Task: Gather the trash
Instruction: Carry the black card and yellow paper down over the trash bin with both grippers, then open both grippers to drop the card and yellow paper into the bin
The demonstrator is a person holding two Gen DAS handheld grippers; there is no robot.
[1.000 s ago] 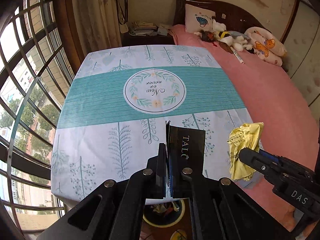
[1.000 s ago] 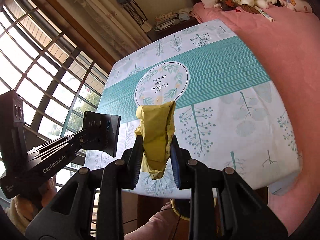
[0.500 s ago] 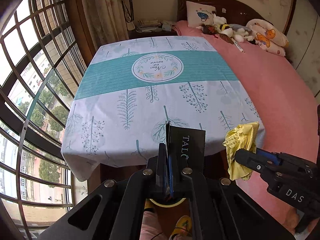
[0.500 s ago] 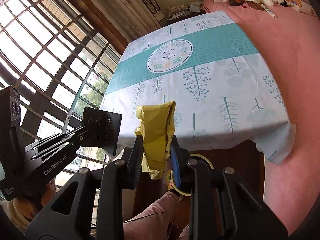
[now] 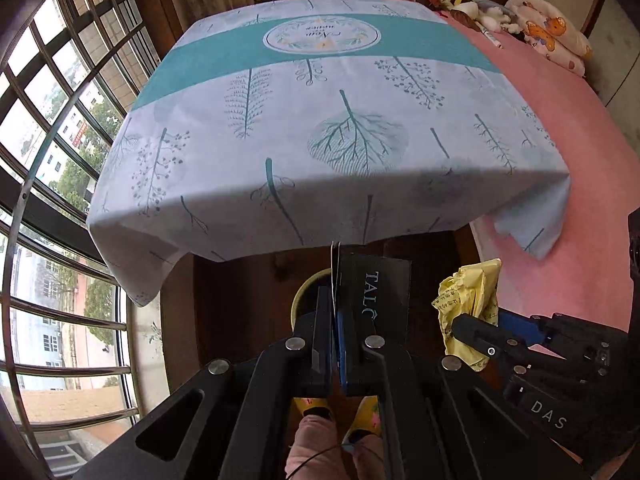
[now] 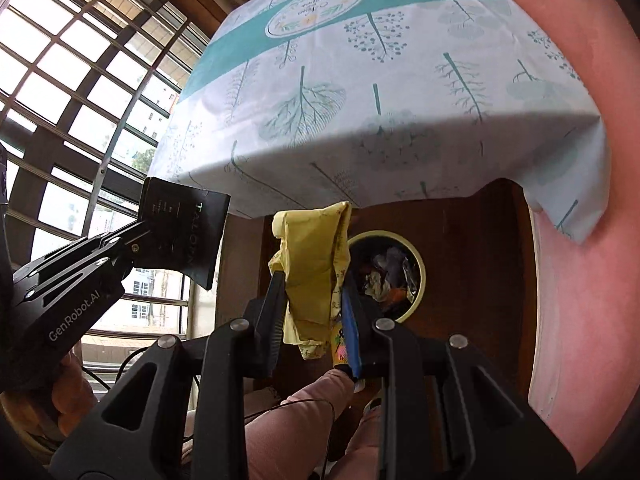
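Both grippers dropped below table edge, clamping crumpled yellow wrapper (image 6: 316, 264).

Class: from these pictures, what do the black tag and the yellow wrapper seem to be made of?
Black tag: probably stiff matte card; it stays flat and straight-edged, with printed lettering.
Yellow wrapper: likely thin paper or film; it is creased, crumpled and hangs limp.

- The trash bin (image 6: 416, 276) stands on the dark wood floor (image 6: 472, 240), just off the near edge of the table; its mouth is open from above, with litter already inside
- The hanging tablecloth (image 6: 400, 160) overhangs the far side of the bin, closing off that approach
- Right of the bin, the pink bed (image 6: 580, 280) walls the floor gap
- Left of the bin, the window bars (image 5: 60, 240) close in
- 2 pink-trousered legs (image 6: 304, 420) occupy the floor nearest the bin
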